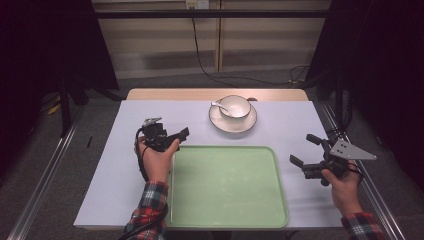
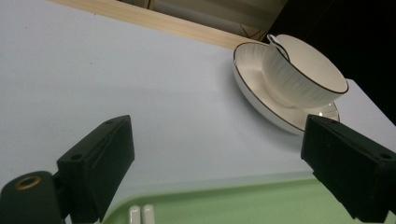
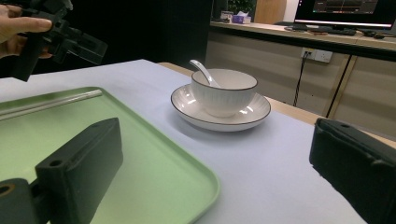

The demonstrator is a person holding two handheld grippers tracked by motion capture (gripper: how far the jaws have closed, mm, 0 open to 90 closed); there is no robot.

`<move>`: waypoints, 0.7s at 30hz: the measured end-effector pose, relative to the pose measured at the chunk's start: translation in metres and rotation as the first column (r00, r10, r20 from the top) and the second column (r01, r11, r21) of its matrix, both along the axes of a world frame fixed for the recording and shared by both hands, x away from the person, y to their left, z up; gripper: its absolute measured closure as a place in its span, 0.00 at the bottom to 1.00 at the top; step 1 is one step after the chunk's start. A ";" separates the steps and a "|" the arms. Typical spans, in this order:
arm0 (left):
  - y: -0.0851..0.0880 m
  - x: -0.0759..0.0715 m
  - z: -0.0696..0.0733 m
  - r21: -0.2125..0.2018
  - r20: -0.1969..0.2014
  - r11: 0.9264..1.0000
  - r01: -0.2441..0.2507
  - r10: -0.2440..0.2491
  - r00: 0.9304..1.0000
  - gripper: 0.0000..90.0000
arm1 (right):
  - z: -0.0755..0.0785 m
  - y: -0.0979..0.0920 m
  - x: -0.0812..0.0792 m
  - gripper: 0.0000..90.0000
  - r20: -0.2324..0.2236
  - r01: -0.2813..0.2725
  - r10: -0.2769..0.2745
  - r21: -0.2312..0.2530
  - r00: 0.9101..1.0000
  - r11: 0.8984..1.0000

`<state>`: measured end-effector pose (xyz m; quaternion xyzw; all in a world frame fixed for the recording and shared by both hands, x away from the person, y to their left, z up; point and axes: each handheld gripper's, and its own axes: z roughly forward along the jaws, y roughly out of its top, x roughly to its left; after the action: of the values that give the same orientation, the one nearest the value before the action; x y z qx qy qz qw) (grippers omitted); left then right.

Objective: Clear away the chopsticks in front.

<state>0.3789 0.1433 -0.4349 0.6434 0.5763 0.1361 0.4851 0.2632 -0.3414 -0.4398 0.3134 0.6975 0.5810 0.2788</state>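
Both tongs are spread wide and empty, the left gripper [image 1: 167, 136] at the green tray's [image 1: 227, 220] left edge and the right gripper [image 1: 311, 151] off its right side, probably readied for the bowl [image 1: 235, 106] on its saucer [image 1: 233, 125] beyond the tray's far edge.

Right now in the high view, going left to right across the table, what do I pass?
Left claw → chopsticks along the tray's left edge → green tray → right claw. The bowl on its saucer sits farther back, above the tray, so I leave it out of the order.
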 end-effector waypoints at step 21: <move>-0.020 0.028 0.001 -0.026 0.018 0.999 0.026 -0.026 1.000 0.05 | 0.000 0.000 -0.001 0.02 0.003 0.015 -0.015 -0.001 1.000 1.000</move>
<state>0.4069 0.1238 -0.4335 0.6431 0.5654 0.1277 0.5004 0.2620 -0.3411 -0.4400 0.3178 0.6950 0.5789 0.2843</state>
